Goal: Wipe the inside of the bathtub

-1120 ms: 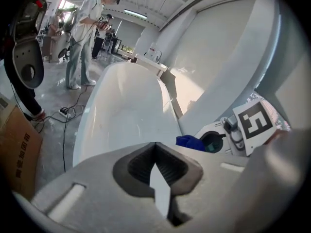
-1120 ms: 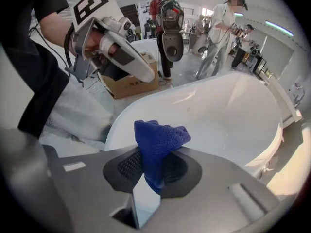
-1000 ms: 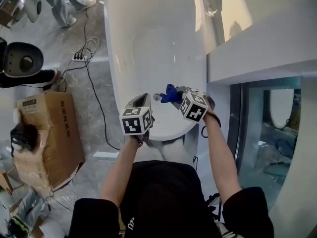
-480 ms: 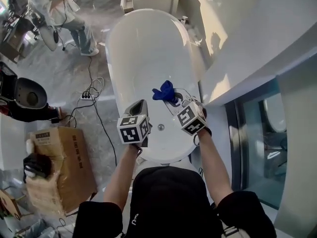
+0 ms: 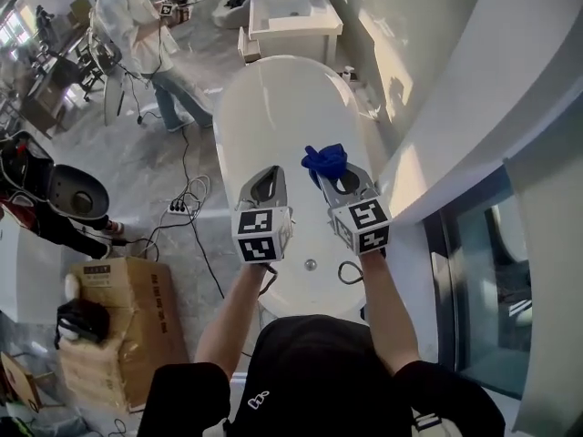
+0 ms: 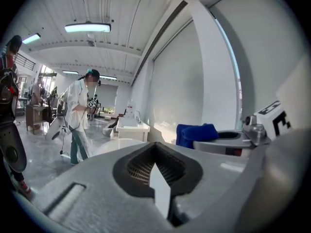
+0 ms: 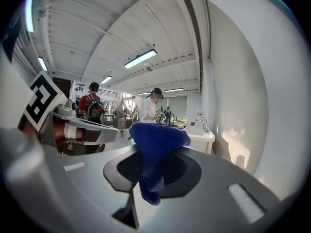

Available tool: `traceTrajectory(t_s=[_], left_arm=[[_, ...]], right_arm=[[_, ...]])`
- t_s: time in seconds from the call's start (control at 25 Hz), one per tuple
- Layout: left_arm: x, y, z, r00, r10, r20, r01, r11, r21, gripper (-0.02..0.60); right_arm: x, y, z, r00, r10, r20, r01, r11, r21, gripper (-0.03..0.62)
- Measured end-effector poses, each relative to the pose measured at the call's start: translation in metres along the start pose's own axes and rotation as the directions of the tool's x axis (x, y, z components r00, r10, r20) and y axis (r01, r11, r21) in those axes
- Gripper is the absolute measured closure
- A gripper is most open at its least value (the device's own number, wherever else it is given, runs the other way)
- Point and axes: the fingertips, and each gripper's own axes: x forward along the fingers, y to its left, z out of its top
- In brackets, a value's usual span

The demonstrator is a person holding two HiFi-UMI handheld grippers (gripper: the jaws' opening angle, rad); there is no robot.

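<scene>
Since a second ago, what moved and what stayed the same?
The right gripper carried the blue cloth away from the drain, farther up the bathtub. The left gripper went along, shut and empty. The cloth stayed clamped throughout.

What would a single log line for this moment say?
right gripper: shut on blue cloth | left gripper: shut, empty | both held over bathtub

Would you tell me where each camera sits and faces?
Head view: on the head, facing down at the tub; shows arms, left claw, right claw.
Left gripper view: on the left claw, facing along the tub; jaws shut.
Right gripper view: on the right claw, facing likewise; jaws grip the cloth.
All three share the cloth.
</scene>
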Motion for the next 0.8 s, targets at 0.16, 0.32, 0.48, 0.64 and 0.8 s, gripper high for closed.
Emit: traceTrajectory(t_s=[0.16,0.32,0.48,0.64,0.8], left_arm=[[0.007,-0.007,0.035,0.997,0.006,0.073,-0.009,0.999,0.038,0.578],[0.007,-0.017,0.063,0.991,0.015,0.136,-0.025,0.997,0.067,0.578],[0.010,-0.021,0.075,0.987,0.016,0.158,-0.031,0.995,0.090,0.578],[0.011,-0.021,0.077,0.987,0.016,0.159,-0.031,0.995,0.095,0.578],[0.015,-0.025,0.079,0.987,0.016,0.160,-0.032,0.995,0.097,0.578]], right_arm=[[0.000,-0.010,0.025,0.998,-0.048,0.046,0.047,0.999,0.022,0.520],[-0.005,-0.020,0.052,0.992,-0.064,0.109,0.059,0.997,0.045,0.520],[-0.006,-0.027,0.066,0.987,-0.069,0.145,0.062,0.997,0.053,0.523],[-0.003,-0.027,0.068,0.987,-0.062,0.150,0.055,0.997,0.047,0.523],[-0.001,-0.028,0.069,0.988,-0.048,0.148,0.043,0.998,0.038,0.523]])
